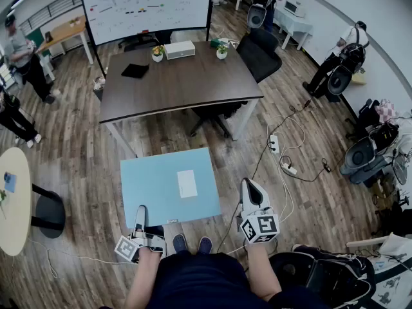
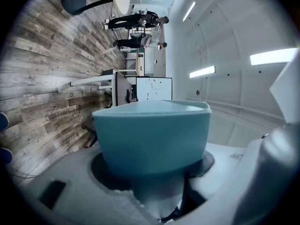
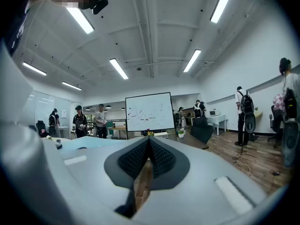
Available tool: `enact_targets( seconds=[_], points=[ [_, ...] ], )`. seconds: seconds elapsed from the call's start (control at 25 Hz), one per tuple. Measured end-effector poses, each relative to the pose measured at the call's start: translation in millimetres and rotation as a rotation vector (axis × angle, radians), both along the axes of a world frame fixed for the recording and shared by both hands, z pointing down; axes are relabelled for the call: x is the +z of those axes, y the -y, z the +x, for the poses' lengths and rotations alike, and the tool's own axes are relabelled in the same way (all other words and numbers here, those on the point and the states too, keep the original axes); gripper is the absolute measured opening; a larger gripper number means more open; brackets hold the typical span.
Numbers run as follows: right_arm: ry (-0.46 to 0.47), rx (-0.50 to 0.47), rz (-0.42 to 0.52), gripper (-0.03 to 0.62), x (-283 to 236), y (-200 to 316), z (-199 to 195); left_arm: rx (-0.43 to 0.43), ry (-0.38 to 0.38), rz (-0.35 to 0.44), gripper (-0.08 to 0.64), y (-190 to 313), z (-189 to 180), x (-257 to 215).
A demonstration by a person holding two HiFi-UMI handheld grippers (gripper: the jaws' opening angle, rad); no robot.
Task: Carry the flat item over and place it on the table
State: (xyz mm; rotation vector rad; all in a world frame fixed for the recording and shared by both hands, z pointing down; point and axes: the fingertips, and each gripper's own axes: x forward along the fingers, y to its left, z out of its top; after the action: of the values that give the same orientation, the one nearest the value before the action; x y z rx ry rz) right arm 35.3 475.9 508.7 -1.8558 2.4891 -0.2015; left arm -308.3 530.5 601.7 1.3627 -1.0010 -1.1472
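A pale blue flat board (image 1: 151, 184) bearing a white label (image 1: 187, 183) hangs level in the air, its near edge pinched by the left tongs (image 1: 140, 212). The right tongs (image 1: 247, 187), pressed together and empty, hover just beside its right edge. The dark tabletop (image 1: 187, 85) stands beyond.

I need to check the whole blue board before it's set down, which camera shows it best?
The head view: the whole blue board shows from above, white label included. The left gripper view shows only its near edge, clamped in the left tongs. The right gripper view catches just a sliver at its left.
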Motion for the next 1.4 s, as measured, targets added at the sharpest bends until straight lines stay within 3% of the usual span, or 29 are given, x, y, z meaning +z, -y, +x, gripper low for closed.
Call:
enact_targets(
  seconds=[0.72,1.16,1.4],
  points=[
    [0.031,-0.031,0.01,0.011,4,-4,25,-0.011,0.019,-0.003,0.259,-8,28,-2],
    [0.035,-0.05,0.013,0.011,5,-2,62,-0.029,0.0,-0.006,0.259,-11,68,-7],
    [0.037,-0.042,0.017,0.011,7,4,73,0.002,-0.001,0.002,0.259,1,90,-5]
  ],
)
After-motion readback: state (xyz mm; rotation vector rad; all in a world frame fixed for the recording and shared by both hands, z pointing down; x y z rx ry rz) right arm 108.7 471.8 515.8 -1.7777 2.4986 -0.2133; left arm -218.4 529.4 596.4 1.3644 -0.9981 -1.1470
